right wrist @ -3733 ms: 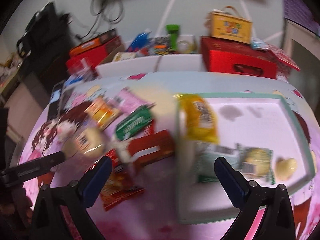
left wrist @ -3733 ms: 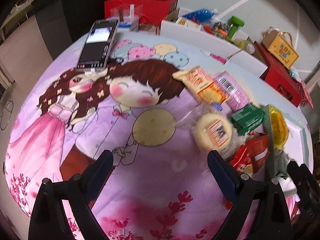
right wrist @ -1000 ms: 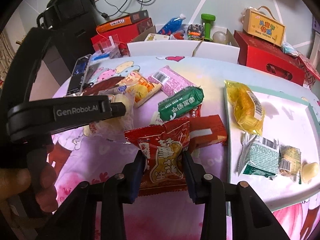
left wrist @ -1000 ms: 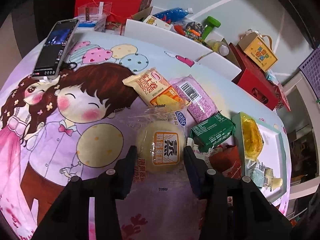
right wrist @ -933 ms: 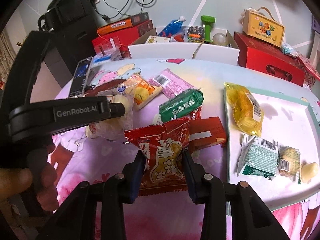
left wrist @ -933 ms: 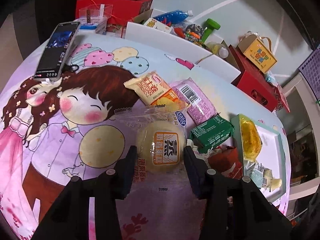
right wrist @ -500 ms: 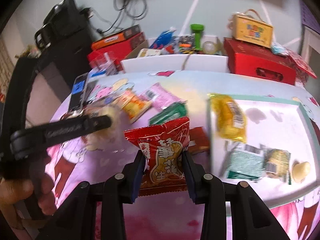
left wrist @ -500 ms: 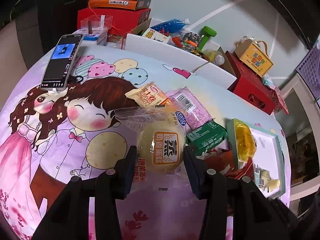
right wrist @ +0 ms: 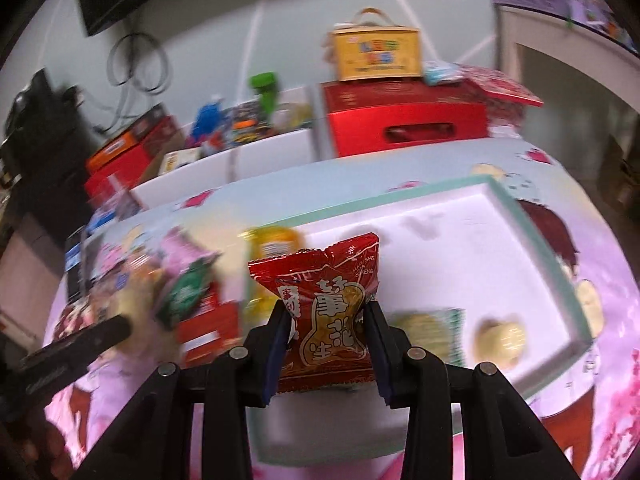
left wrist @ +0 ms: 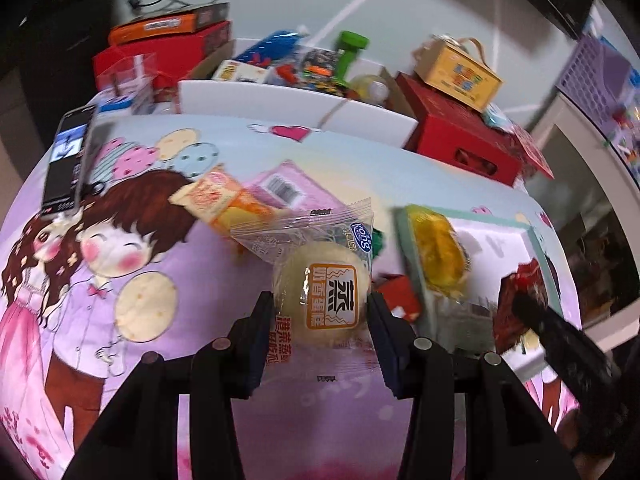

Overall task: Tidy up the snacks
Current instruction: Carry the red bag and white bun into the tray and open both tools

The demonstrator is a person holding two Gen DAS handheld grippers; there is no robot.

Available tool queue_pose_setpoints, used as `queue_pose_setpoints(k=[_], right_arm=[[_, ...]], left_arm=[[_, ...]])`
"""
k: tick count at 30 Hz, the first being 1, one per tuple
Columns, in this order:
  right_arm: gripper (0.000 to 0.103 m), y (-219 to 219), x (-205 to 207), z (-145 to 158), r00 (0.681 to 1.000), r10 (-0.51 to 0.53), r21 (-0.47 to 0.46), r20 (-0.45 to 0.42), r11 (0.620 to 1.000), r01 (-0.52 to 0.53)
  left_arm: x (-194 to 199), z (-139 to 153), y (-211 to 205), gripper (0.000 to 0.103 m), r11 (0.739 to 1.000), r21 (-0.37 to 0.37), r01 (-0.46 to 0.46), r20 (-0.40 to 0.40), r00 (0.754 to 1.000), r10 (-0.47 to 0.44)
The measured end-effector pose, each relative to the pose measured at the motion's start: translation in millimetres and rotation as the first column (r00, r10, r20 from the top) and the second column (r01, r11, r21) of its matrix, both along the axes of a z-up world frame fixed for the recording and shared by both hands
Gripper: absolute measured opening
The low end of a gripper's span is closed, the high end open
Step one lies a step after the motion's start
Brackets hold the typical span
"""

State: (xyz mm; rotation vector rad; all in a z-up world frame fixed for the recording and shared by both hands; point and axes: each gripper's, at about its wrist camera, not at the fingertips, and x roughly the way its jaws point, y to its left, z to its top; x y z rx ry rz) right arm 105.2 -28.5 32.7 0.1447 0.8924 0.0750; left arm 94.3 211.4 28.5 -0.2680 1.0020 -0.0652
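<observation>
My left gripper (left wrist: 322, 308) is shut on a pale round bun in a clear wrapper (left wrist: 325, 284), held above the cartoon tablecloth. My right gripper (right wrist: 326, 318) is shut on a red peanut packet (right wrist: 326, 312) and hangs over the near left part of the green-rimmed white tray (right wrist: 540, 232). In the tray lie a yellow packet (right wrist: 272, 248), a green-edged packet (right wrist: 432, 332) and a small pale round snack (right wrist: 502, 338). Left of the tray on the cloth lie a green packet (right wrist: 186, 294), a pink packet (left wrist: 284, 188), an orange packet (left wrist: 218, 200) and a red box (right wrist: 208, 328).
A phone (left wrist: 68, 164) lies at the table's far left. Behind the table stand a white bin of toys (left wrist: 296, 100), red boxes (left wrist: 456, 136) and a yellow carry box (left wrist: 460, 74). The tray's right half (right wrist: 460, 240) is bare white.
Both grippers, open and empty 3.7 s ago, now hold snacks. Over the last second both have lifted and swung right toward the tray; the view is motion-blurred.
</observation>
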Motion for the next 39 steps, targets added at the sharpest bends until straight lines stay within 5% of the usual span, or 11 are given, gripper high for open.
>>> queue_pose_setpoints(k=[7, 23, 26, 29, 34, 36, 39], right_arm=[[0.04, -51.4, 13.3, -12.5, 0.991, -0.131, -0.024, -0.011, 0.991, 0.131], [0.04, -118.3, 16.3, -22.6, 0.959, -0.285, 0.017, 0.001, 0.958, 0.285], [0.04, -119.6, 16.5, -23.8, 0.958, -0.287, 0.01, -0.005, 0.958, 0.287], [0.041, -119.7, 16.5, -23.3, 0.959, -0.285, 0.009, -0.005, 0.959, 0.285], [0.051, -118.2, 16.7, -23.3, 0.961, -0.276, 0.0, -0.016, 0.961, 0.276], [0.054, -116.3, 16.8, -22.8, 0.964, -0.266, 0.0, -0.016, 0.964, 0.266], [0.074, -111.9, 17.5, -22.6, 0.967, -0.256, -0.011, -0.013, 0.967, 0.256]], left_arm=[[12.5, 7.6, -46.1, 0.048, 0.992, 0.032, 0.123, 0.005, 0.992, -0.123], [68.1, 6.3, -183.5, 0.049, 0.913, 0.086, 0.399, -0.013, 0.917, -0.4], [68.3, 4.7, -192.6, 0.051, 0.909, 0.1, 0.405, -0.02, 0.914, -0.405], [68.2, 6.3, -191.5, 0.07, 0.916, 0.107, 0.387, -0.018, 0.922, -0.387], [65.4, 12.2, -178.0, 0.074, 0.932, 0.114, 0.343, -0.005, 0.939, -0.345], [62.4, 15.0, -166.8, 0.084, 0.943, 0.116, 0.311, 0.006, 0.949, -0.314], [56.3, 18.3, -146.8, 0.091, 0.959, 0.124, 0.254, 0.034, 0.965, -0.259]])
